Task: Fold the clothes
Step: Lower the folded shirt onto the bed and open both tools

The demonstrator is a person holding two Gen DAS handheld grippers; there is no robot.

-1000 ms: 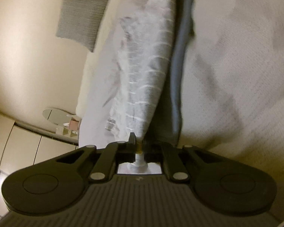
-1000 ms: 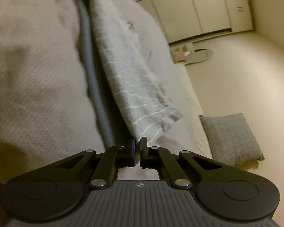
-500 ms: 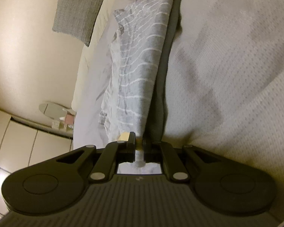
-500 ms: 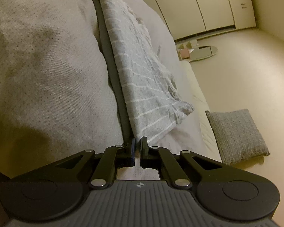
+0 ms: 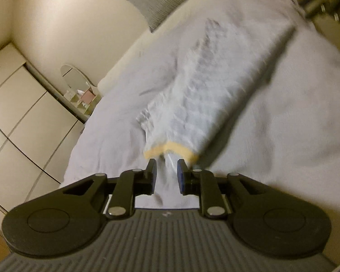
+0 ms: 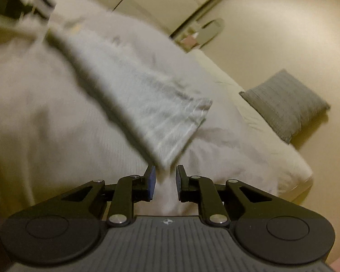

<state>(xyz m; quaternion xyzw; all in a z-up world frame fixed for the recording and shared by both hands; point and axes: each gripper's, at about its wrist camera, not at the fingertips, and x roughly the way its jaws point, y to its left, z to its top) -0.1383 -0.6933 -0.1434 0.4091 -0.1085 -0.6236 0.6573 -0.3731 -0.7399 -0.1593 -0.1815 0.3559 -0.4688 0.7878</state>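
A grey garment with thin white stripes (image 5: 210,90) lies folded in a long narrow band on the pale bed cover (image 5: 294,117). Its end with a yellow collar band (image 5: 172,149) lies just ahead of my left gripper (image 5: 166,170), which is open and holds nothing. The garment's other end (image 6: 170,122) lies just ahead of my right gripper (image 6: 165,176), also open and holding nothing. Each gripper shows blurred in the far corner of the other's view. Both views are motion-blurred.
A grey cushion (image 6: 285,104) lies on the cream floor beside the bed. A small oval mirror with toiletries (image 5: 77,86) stands by the cream wardrobe doors (image 5: 18,117). The bed edge (image 6: 299,170) drops off on that side.
Both grippers have opened and let go of the garment's ends. The garment now lies flat on the bed, and both grippers have pulled back slightly.
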